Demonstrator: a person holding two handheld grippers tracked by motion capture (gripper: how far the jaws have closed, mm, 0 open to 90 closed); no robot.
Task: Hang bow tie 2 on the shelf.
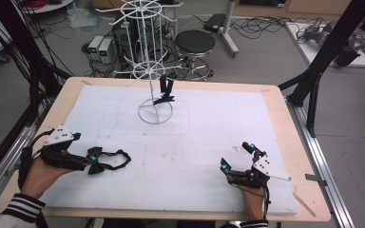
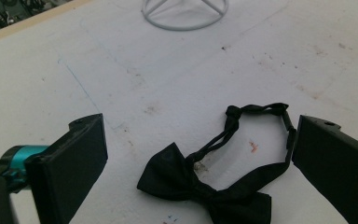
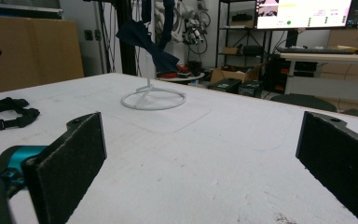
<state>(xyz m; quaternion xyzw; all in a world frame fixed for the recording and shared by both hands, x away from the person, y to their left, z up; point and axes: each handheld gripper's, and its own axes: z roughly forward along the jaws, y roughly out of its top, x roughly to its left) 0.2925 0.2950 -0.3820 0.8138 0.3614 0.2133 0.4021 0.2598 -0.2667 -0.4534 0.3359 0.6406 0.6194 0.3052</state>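
Left tongs [image 2: 196, 163] spread wide, released, low over the white tabletop [image 1: 195, 156]. Black bow tie [image 2: 205, 186] flat between the two jaws, touching neither pad clearly, its strap loop curling ahead toward the right jaw. Right tongs [image 3: 200, 158] likewise released, jaws far apart, nothing between them. White wire rack [image 1: 149, 57] well ahead of both tongs, a dark bow tie [image 1: 165, 92] hung on it.
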